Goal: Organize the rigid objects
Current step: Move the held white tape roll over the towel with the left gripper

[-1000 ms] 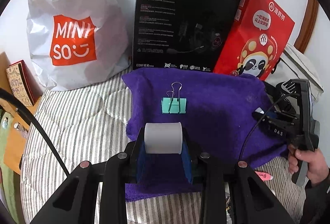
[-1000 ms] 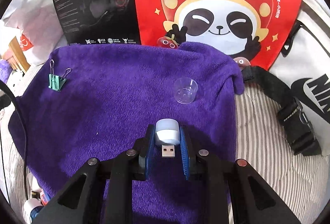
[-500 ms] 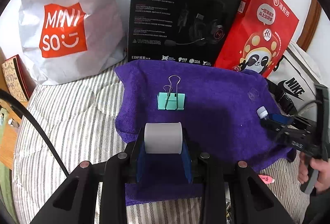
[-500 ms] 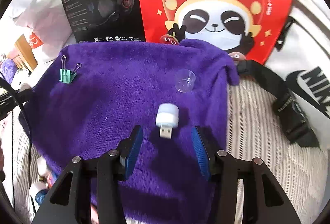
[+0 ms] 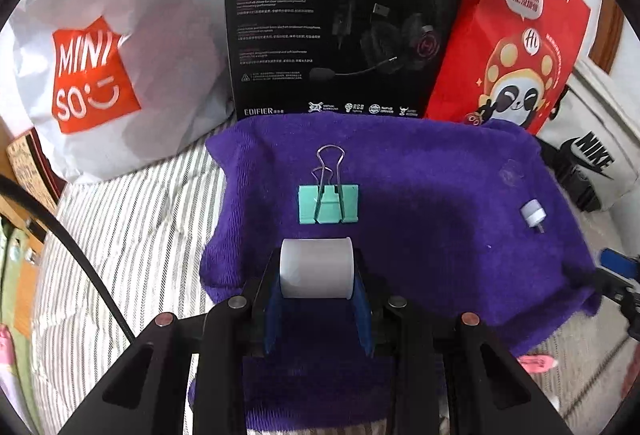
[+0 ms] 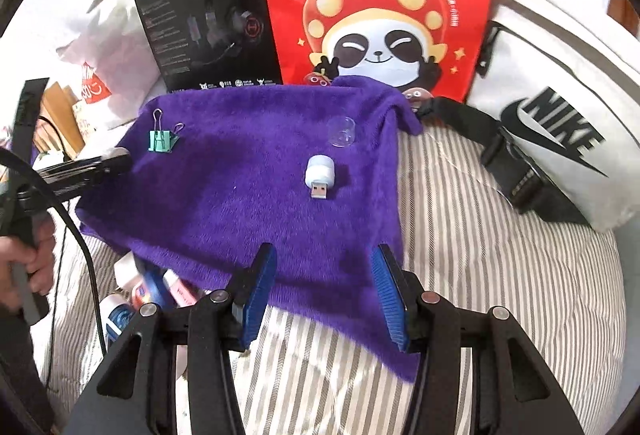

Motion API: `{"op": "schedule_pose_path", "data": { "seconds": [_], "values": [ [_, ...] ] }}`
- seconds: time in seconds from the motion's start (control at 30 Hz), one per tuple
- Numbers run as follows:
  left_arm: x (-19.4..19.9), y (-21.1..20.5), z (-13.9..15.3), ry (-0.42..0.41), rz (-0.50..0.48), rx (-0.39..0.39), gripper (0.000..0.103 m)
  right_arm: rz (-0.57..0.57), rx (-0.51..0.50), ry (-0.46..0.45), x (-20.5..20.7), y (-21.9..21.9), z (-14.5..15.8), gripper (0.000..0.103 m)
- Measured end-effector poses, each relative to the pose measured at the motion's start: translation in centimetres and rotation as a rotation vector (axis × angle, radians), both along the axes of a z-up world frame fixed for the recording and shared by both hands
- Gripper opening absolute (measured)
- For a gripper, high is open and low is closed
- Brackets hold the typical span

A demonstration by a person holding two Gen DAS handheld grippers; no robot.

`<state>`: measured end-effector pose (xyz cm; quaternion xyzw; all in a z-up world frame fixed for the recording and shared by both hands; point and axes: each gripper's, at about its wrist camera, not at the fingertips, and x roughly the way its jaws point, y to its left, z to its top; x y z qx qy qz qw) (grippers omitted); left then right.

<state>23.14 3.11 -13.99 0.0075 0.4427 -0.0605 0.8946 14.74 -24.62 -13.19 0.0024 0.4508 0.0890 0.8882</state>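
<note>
Left wrist view: left gripper (image 5: 317, 277) angling downward, clamping white roll (image 5: 317, 267); right gripper (image 6: 322, 297) tilting downward over purple towel (image 6: 248, 187), jaws apart, holding nothing.

On the 1 purple towel (image 6: 248, 195) lie 1 green binder clip (image 5: 328, 203), 1 small white USB light (image 6: 319, 177) and 1 clear plastic cup (image 6: 342, 131). 1 white roll (image 5: 317, 267) sits between the fingers of 1 of the 2 grippers. Behind the towel stand 1 black headset box (image 5: 344, 15), 1 red panda bag (image 6: 380, 7) and 1 white shopping bag (image 5: 104, 67). 1 white sports bag (image 6: 560, 115) lies at the side, on 1 striped bedcover (image 6: 500, 255).
</note>
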Motion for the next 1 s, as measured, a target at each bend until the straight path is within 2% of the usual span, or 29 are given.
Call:
{"op": "schedule_pose_path", "data": {
  "seconds": [0.37, 0.73, 1.0],
  "values": [
    [2.0, 0.2, -1.7, 0.036, 0.027, 0.017, 0.029, -0.024, -0.028, -0.003, -2.0, -0.9, 1.3, 0.05],
    [2.3, -1.3, -2.7, 0.039, 0.0, 0.093, 0.03, -0.008, -0.047, 0.012, -1.6, -0.5, 1.2, 0.05],
    [2.3, -1.3, -2.8, 0.038, -0.004, 0.091, 0.03, 0.009, -0.054, 0.005, -1.8, 0.1, 1.7, 0.05]
  ]
}}
